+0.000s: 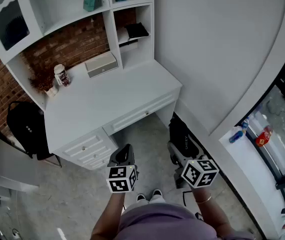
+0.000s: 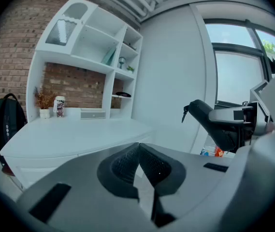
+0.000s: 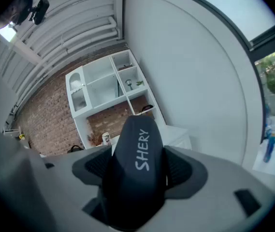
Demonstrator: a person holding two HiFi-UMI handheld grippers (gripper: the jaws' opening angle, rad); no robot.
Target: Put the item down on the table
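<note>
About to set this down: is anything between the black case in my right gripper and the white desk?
Nothing visible: only floor lies between the black case and the desk, whose front is bare. The cup and box sit at its back.

We see the case (image 3: 137, 178) in the right tongs (image 3: 136, 164) as matt, smooth and dark, with pale printed lettering. The left tongs (image 2: 138, 163) have a matt grey plastic body, and their pads (image 2: 123, 164) are black and finely dotted. The worktop (image 1: 112, 101) is smooth white paint with a soft sheen. The brick wall (image 1: 69, 46) along its back edge looks rough.
</note>
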